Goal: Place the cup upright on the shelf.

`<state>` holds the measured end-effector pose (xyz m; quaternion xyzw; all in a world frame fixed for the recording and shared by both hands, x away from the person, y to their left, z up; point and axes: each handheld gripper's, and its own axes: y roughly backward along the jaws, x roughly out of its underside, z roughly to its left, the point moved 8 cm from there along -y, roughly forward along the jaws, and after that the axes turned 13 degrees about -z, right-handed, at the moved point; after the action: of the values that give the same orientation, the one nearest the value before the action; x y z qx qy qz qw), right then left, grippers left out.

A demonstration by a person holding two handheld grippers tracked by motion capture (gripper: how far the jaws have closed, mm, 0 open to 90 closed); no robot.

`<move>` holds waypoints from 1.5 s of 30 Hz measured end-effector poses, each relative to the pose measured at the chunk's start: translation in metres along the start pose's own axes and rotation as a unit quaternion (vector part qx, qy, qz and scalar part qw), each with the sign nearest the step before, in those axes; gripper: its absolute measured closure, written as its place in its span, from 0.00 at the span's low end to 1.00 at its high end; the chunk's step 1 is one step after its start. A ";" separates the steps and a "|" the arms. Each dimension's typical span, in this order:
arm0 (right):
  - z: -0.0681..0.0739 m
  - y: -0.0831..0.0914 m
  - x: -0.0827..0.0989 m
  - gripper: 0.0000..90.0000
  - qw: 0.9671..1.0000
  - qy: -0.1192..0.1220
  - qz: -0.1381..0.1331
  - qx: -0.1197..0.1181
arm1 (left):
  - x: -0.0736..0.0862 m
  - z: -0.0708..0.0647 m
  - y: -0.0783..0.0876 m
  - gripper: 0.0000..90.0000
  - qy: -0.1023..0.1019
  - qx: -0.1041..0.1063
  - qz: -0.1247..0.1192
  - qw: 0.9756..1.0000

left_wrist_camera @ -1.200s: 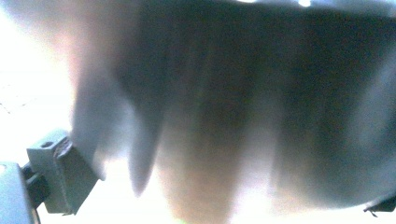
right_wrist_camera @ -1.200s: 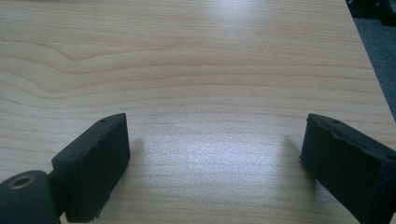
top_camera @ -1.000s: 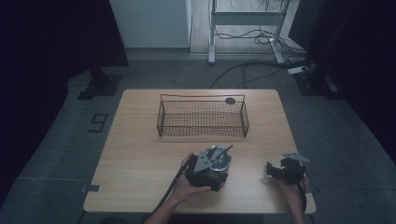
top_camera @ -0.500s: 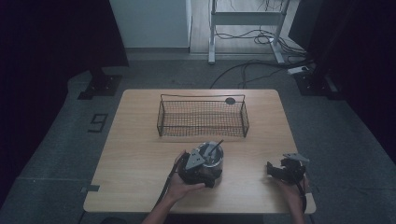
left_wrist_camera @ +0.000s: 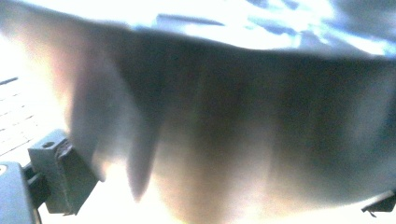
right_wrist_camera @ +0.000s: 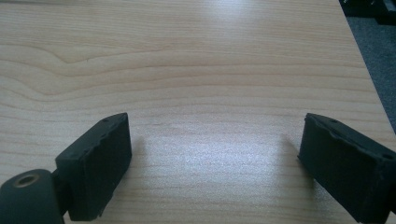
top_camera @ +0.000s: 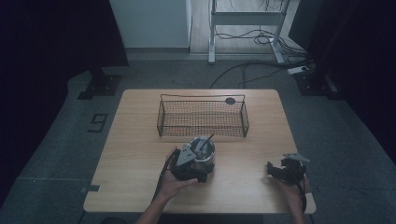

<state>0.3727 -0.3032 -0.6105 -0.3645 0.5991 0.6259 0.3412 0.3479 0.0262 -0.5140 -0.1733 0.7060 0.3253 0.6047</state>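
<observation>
A shiny metal cup [top_camera: 204, 155] with a dark stick [top_camera: 206, 141] leaning in it sits just in front of the black wire basket [top_camera: 203, 122]. My left gripper [top_camera: 197, 164] is shut on the cup from the near side, with a hand behind it. In the left gripper view the cup's blurred metal wall [left_wrist_camera: 233, 116] is pressed between the two jaws of the left gripper [left_wrist_camera: 219, 198]. My right gripper [top_camera: 279, 169] rests near the table's front right corner. Seen up close, the right gripper [right_wrist_camera: 215, 158] is open, with bare wood between its jaws.
The wooden table [top_camera: 135, 154] carries the basket across its middle. A small black round disc [top_camera: 229, 100] lies behind the basket's right end. Grey carpet, cables [top_camera: 252, 70] and a stand's metal legs [top_camera: 212, 42] lie beyond the far edge.
My left gripper has carried the metal cup a little to the left and farther away, up to the basket's front. The right gripper has stayed where it was.
</observation>
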 end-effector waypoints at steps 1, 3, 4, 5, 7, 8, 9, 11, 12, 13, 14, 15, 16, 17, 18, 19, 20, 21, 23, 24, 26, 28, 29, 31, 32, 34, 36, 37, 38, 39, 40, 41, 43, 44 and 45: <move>0.000 0.000 0.000 0.10 1.000 0.000 0.000 0.000 | -0.001 0.001 0.001 0.04 0.000 -0.001 -0.001 1.000; 0.000 0.000 0.000 0.10 1.000 0.000 -0.001 0.001 | -0.002 0.003 0.002 0.04 0.001 -0.003 -0.002 1.000; 0.000 0.000 0.000 0.10 1.000 0.001 -0.001 0.001 | -0.003 0.004 0.003 0.04 0.002 -0.004 -0.003 1.000; 0.000 0.000 0.000 0.10 1.000 0.000 -0.001 0.001 | -0.003 0.005 0.003 0.04 0.003 -0.005 -0.004 1.000; -0.001 0.000 0.000 0.10 1.000 0.000 -0.001 0.002 | -0.006 0.008 0.005 0.04 0.005 -0.005 -0.007 1.000; -0.001 0.000 0.000 0.10 1.000 0.000 -0.001 0.002 | -0.006 0.008 0.005 0.04 0.005 -0.005 -0.007 1.000; 0.000 0.000 0.000 0.10 1.000 -0.001 0.000 0.002 | -0.007 0.009 0.006 0.04 0.006 -0.006 -0.007 1.000; -0.001 0.000 0.000 0.10 1.000 0.000 -0.001 0.002 | -0.009 0.012 0.007 0.04 0.005 -0.010 -0.008 1.000; -0.001 0.000 0.000 0.10 1.000 0.000 -0.001 0.002 | -0.010 0.013 0.008 0.04 0.004 -0.011 -0.008 1.000; -0.001 0.000 0.000 0.10 1.000 0.000 -0.001 0.002 | -0.010 0.013 0.008 0.04 0.004 -0.011 -0.008 1.000; -0.001 0.000 0.000 0.10 1.000 0.000 -0.001 0.002 | -0.012 0.015 0.009 0.04 0.006 -0.013 -0.010 1.000; -0.001 0.000 0.000 0.10 1.000 0.000 -0.001 0.002 | -0.012 0.015 0.009 0.04 0.006 -0.013 -0.010 1.000; -0.001 0.000 0.000 0.10 1.000 0.000 -0.001 0.002 | -0.014 0.016 0.009 0.04 0.007 -0.012 -0.011 1.000; -0.001 0.000 0.000 0.10 1.000 0.000 -0.001 0.003 | -0.015 0.016 0.009 0.04 0.008 -0.012 -0.012 1.000; -0.001 0.000 0.000 0.10 1.000 0.000 -0.001 0.003 | -0.016 0.017 0.010 0.04 0.009 -0.011 -0.012 1.000; -0.001 0.000 0.000 0.10 1.000 0.000 -0.001 0.003 | -0.017 0.017 0.010 0.04 0.011 -0.010 -0.012 1.000; -0.001 0.000 0.000 0.10 1.000 0.000 -0.001 0.003 | -0.018 0.018 0.010 0.04 0.012 -0.010 -0.013 1.000; -0.001 0.000 0.000 0.10 1.000 0.000 -0.001 0.003 | -0.020 0.019 0.010 0.04 0.013 -0.010 -0.013 1.000; -0.001 0.000 0.000 0.10 1.000 0.000 -0.001 0.003 | -0.021 0.020 0.010 0.04 0.014 -0.011 -0.013 1.000; -0.001 0.000 0.000 0.10 1.000 0.000 -0.001 0.003 | -0.022 0.020 0.010 0.04 0.013 -0.012 -0.013 1.000; -0.001 0.000 0.000 0.10 1.000 0.000 -0.001 0.003 | -0.023 0.022 0.010 0.04 0.014 -0.013 -0.014 1.000; -0.001 0.000 0.000 0.10 1.000 0.000 -0.001 0.003 | -0.025 0.024 0.010 0.04 0.016 -0.014 -0.016 1.000; -0.001 0.000 0.000 0.10 1.000 0.000 -0.001 0.003 | -0.025 0.025 0.011 0.04 0.017 -0.014 -0.016 1.000; -0.001 0.000 0.000 0.10 1.000 0.000 -0.001 0.003 | -0.027 0.026 0.011 0.04 0.019 -0.017 -0.016 1.000; -0.001 0.000 0.000 0.10 1.000 0.000 -0.001 0.003 | -0.027 0.027 0.011 0.04 0.019 -0.019 -0.016 1.000; -0.001 0.000 0.000 0.10 1.000 0.000 -0.001 0.004 | -0.029 0.029 0.011 0.04 0.020 -0.021 -0.017 0.999; -0.001 0.000 0.000 0.10 1.000 0.000 -0.001 0.004 | -0.031 0.030 0.011 0.04 0.023 -0.021 -0.018 0.999; -0.001 0.000 0.000 0.10 1.000 0.000 -0.001 0.004 | -0.032 0.031 0.011 0.04 0.023 -0.021 -0.018 0.999; -0.001 0.000 0.000 0.10 1.000 0.000 -0.001 0.004 | -0.032 0.032 0.011 0.04 0.024 -0.021 -0.018 0.999; -0.001 0.000 0.000 0.10 1.000 0.000 -0.001 0.004 | -0.033 0.032 0.010 0.04 0.024 -0.022 -0.019 0.999; -0.001 0.000 0.000 0.10 1.000 0.000 -0.001 0.004 | -0.035 0.034 0.010 0.04 0.024 -0.024 -0.018 0.999; -0.001 0.000 0.000 0.10 1.000 0.000 -0.001 0.004 | -0.035 0.034 0.010 0.04 0.024 -0.024 -0.018 0.999; -0.001 0.000 0.000 0.10 1.000 -0.001 -0.001 0.004 | -0.036 0.035 0.011 0.04 0.026 -0.025 -0.018 0.999; -0.001 0.000 0.000 0.10 1.000 -0.001 -0.001 0.005 | -0.037 0.035 0.011 0.04 0.026 -0.025 -0.018 0.999; -0.001 0.000 0.000 0.10 1.000 -0.001 -0.001 0.004 | -0.038 0.036 0.011 0.04 0.027 -0.025 -0.019 0.999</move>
<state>0.3730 -0.3044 -0.6104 -0.3633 0.6010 0.6234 0.3438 0.3753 0.0522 -0.4766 -0.2100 0.7107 0.3263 0.5868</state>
